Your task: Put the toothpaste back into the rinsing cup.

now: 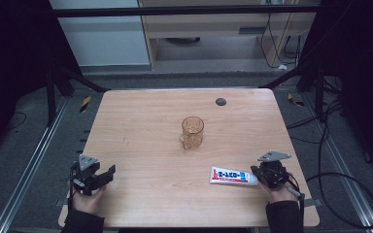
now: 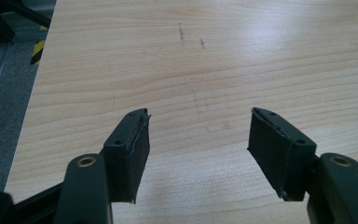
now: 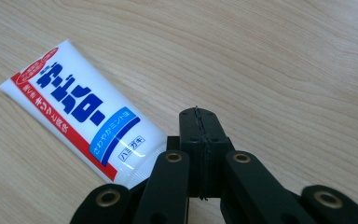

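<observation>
A white toothpaste tube (image 1: 229,175) with blue and red print lies flat near the table's front right. In the right gripper view the tube (image 3: 84,109) sits just left of my right gripper (image 3: 199,114), whose jaws are pressed together with nothing between them. From above, the right gripper (image 1: 258,174) rests at the tube's cap end. A clear amber glass mug (image 1: 192,132) stands upright at the table's middle. My left gripper (image 1: 109,172) is at the front left corner, open over bare wood (image 2: 198,135).
The light wooden table (image 1: 141,116) carries a small dark round disc (image 1: 221,101) near its far edge. Black frame struts stand at both far corners. Cables (image 1: 340,179) trail on the floor to the right.
</observation>
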{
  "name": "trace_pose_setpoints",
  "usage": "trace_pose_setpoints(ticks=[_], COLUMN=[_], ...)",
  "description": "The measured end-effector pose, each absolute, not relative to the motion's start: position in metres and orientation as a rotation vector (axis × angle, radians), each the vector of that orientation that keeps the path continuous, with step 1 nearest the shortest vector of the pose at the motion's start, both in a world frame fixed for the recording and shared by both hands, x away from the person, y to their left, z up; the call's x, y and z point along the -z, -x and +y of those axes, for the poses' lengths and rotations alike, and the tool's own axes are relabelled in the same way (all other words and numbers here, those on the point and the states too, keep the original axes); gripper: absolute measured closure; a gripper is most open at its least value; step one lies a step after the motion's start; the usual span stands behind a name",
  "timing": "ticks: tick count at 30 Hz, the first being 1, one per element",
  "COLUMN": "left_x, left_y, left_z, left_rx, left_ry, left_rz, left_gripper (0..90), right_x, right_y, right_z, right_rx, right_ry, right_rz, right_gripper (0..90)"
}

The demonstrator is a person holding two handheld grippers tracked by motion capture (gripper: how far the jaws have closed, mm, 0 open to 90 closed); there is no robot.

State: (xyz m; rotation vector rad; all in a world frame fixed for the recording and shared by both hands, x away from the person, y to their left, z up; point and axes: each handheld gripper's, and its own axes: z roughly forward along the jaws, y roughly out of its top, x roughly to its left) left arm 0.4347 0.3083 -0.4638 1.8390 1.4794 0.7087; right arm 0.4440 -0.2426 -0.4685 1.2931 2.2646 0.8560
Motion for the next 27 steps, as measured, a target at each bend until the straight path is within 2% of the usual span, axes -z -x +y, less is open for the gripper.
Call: trace_pose_setpoints(ticks=[27], left_x=[0.463], left_y=[-0.433], left_z=[0.309], left_rx=[-0.711], left_ry=[-1.835], left_rz=[1.478], left_gripper=[36.9], right_x=[0.469], right_y=[-0.418], right_z=[-0.244], right_rx=[-0.898], right_ry=[-1.261], right_rz=[2.342], right_gripper=[90.0])
